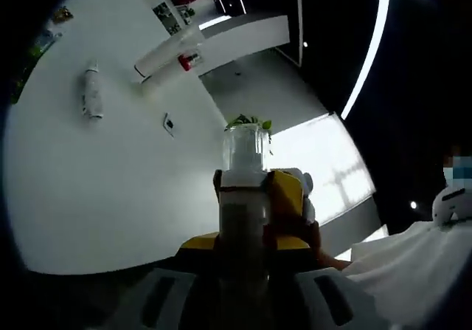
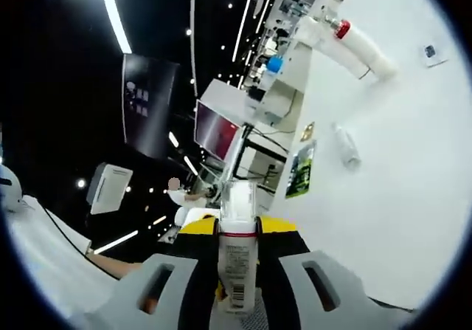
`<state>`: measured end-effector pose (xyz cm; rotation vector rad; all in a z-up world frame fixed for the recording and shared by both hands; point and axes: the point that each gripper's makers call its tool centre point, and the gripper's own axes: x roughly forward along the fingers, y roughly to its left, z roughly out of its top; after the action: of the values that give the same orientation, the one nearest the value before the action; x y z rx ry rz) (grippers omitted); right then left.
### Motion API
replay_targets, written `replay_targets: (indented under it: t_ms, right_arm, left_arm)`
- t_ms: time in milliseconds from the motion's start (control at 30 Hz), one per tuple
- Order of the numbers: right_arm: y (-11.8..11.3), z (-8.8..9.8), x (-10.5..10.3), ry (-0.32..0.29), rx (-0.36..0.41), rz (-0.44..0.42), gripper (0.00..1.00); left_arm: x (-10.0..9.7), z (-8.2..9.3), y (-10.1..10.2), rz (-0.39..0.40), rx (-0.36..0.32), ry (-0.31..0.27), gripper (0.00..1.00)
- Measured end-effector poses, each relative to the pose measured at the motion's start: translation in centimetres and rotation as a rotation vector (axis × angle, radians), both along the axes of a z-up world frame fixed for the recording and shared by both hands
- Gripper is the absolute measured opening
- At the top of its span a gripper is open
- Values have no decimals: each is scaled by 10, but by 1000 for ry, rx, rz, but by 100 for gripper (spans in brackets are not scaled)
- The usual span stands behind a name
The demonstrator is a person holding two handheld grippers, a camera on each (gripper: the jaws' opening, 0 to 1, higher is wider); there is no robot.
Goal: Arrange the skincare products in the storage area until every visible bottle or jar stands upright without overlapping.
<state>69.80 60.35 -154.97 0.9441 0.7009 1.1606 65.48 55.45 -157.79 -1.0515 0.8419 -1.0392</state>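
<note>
Each gripper clamps a clear-capped white bottle held aloft — either could slip, toppling onto the white table.

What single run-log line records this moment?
left claw: shut on clear-capped bottle | right claw: shut on barcode bottle | white table: small bottle lying flat
</note>
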Motion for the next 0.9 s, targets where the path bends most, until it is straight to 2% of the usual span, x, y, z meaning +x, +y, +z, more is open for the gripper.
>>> replay_targets:
  t_ms: [33, 100, 300, 333, 367, 433, 533, 633, 667, 800, 900]
  right_arm:
    - [2, 5, -4, 6, 29, 23, 17]
    - [3, 7, -3, -1, 41, 22, 17]
    - [1, 14, -3, 0, 84, 26, 17]
    - [2, 15, -4, 9, 95, 28, 17]
    - [2, 16, -4, 4, 95, 26, 17]
    - [2, 19, -2, -50, 77, 6, 17]
    - [2, 15, 2, -96, 18, -32, 18]
    - [1, 10, 5, -144, -55, -58, 17]
    - [1, 5, 6, -149, -90, -64, 17]
    - [3, 1, 4, -174, -139, -61, 17]
    - [7, -8, 0, -192, -200, -33, 18]
  left_arm:
    - [-5, 6, -3, -31, -45, 13, 25]
    - [-5, 12, -4, -34, -88, 25, 25]
    - [-7, 20, -4, -50, -120, 3, 24]
    - [-8, 22, -4, -57, -113, -34, 23]
    - [-8, 22, -3, -51, -106, -45, 23]
    - [-6, 23, -3, -41, -103, -47, 23]
    - [0, 18, 0, -7, -55, -61, 23]
    - [6, 5, 3, 36, 46, -82, 23]
    - [10, 1, 6, 67, 78, -73, 23]
    - [20, -8, 18, 138, 168, -106, 23]
    - [22, -16, 21, 144, 256, -145, 23]
